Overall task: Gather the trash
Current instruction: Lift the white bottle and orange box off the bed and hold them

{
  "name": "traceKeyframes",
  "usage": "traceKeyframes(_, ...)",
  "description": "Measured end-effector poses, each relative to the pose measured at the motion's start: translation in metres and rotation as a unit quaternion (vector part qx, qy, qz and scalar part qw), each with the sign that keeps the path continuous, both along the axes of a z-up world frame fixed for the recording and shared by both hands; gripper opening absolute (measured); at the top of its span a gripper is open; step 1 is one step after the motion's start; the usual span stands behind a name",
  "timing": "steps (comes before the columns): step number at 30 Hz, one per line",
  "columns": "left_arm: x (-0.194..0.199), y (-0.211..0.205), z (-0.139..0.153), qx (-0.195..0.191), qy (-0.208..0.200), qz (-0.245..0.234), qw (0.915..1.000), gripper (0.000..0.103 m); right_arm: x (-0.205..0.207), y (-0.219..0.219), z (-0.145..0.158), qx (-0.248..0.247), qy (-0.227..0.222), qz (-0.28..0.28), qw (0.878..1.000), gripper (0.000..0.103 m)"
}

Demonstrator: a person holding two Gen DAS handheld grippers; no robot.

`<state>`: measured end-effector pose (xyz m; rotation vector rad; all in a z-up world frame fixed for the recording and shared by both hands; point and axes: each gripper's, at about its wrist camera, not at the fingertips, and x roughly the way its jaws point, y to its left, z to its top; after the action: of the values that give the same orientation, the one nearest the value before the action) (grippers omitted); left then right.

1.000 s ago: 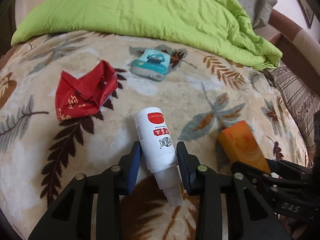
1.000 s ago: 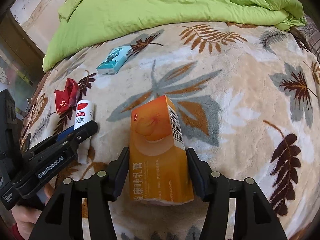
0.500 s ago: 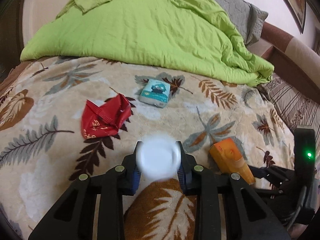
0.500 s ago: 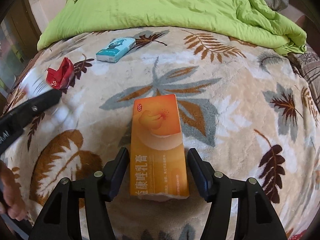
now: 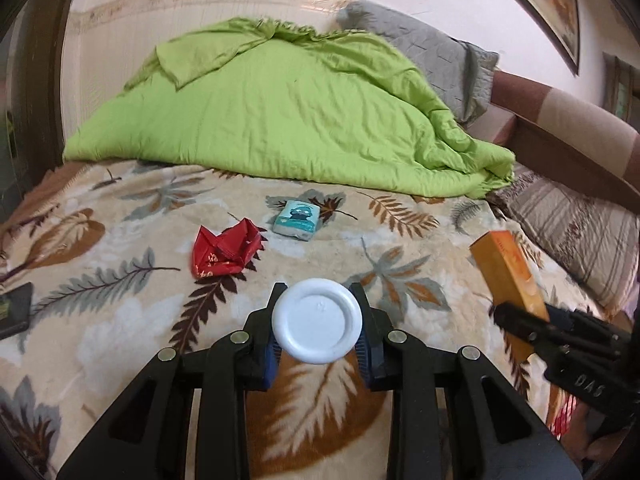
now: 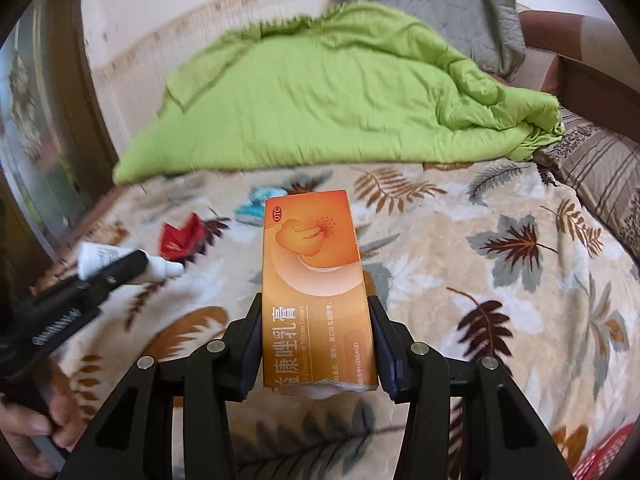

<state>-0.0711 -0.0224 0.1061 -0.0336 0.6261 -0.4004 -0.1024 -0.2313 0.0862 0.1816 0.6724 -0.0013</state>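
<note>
My left gripper (image 5: pixel 318 334) is shut on a white plastic bottle (image 5: pixel 318 326), held above the bed with its round base facing the camera; the bottle also shows in the right wrist view (image 6: pixel 120 266). My right gripper (image 6: pixel 316 344) is shut on an orange medicine box (image 6: pixel 316 276), lifted off the blanket; the box shows at the right of the left wrist view (image 5: pixel 508 272). A crumpled red wrapper (image 5: pixel 224 252) and a teal tissue pack (image 5: pixel 298 220) lie on the leaf-patterned blanket (image 5: pixel 120 312) beyond both grippers.
A green duvet (image 5: pixel 280 120) is heaped across the far half of the bed, with a grey pillow (image 5: pixel 440 56) behind it. A striped pillow (image 5: pixel 580 236) lies at the right. A dark phone-like slab (image 5: pixel 14 310) lies at the left edge. Something red shows bottom right (image 6: pixel 604 456).
Both grippers have risen from the blanket, each carrying its item. The bottle has tipped from lying flat to base-on toward the camera. The orange box has left the blanket.
</note>
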Motion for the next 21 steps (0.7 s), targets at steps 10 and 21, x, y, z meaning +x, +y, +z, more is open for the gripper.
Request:
traceKeyframes(10, -0.073, 0.011, 0.011, 0.001, -0.031, -0.021, 0.9993, 0.029, -0.067, -0.011, 0.005, 0.036, -0.021, 0.011, 0.999, 0.051)
traceKeyframes(21, -0.061, 0.002, -0.011, 0.048, -0.021, 0.033, 0.9981, 0.029, -0.074, -0.003, 0.006, 0.039, -0.029, 0.026, 0.998, 0.052)
